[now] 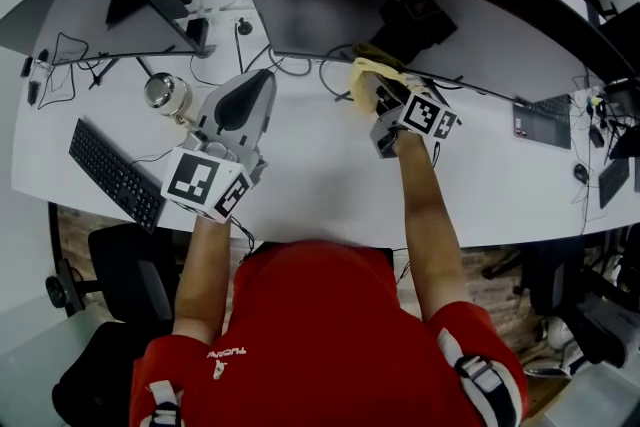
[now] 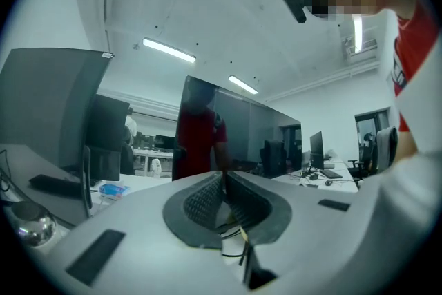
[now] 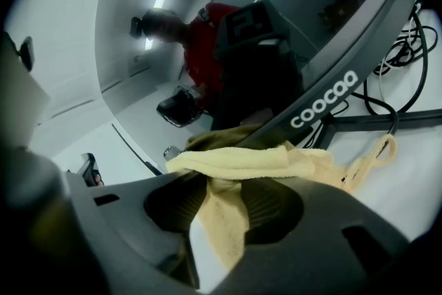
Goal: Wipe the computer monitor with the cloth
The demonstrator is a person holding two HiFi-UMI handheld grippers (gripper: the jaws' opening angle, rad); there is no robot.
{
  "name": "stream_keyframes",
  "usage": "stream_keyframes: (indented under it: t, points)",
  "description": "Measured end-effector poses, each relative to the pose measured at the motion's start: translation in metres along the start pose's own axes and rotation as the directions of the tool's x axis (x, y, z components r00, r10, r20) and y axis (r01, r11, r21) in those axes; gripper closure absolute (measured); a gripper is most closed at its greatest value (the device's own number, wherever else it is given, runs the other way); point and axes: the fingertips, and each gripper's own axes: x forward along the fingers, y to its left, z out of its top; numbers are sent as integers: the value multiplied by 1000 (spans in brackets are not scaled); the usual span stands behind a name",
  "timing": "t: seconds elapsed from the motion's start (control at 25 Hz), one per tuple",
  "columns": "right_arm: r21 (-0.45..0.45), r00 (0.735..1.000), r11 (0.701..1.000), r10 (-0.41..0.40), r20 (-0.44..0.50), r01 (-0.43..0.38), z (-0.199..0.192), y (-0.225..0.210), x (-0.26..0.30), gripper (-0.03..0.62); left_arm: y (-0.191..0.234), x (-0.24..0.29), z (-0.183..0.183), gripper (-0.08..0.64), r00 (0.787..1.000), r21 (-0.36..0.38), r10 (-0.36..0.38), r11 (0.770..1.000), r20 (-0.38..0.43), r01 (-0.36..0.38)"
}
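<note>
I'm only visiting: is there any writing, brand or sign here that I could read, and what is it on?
"coocaa": white letters on the monitor, along its lower edge.
White lettering on the red shirt: too small to read.
Black-and-white square markers, no words: on the cubes of the left tongs and right tongs.

Monitor [image 1: 340,5]: dark glossy screen, mirror-like, full of reflections.
Cloth [image 3: 238,161]: soft pale-yellow fabric, nappy and matt.
Desk [image 1: 330,175]: white, smooth, with a faint sheen.
Left gripper [image 2: 222,175]: grey matt plastic shell; the pads are dark, ribbed and rubbery-looking.
Keyboard [image 1: 115,173]: black matt plastic.
Round object [image 1: 165,93]: polished metal, bright and shiny.
Shirt [image 1: 330,315]: red cloth, matt.
</note>
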Motion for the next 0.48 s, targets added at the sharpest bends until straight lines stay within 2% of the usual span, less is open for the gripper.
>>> stream_keyframes:
  t: [0.2, 0.48]
  points:
    - [-6, 1000, 1000, -21, -18, 21, -10, 13, 17, 443, 20, -16, 0, 543, 1000, -5, 9, 1000, 7, -9]
    - [24, 999, 1000, 4, -40, -3, -31, 43, 52, 443, 43, -35, 2, 543, 1000, -5, 17, 1000, 11, -17]
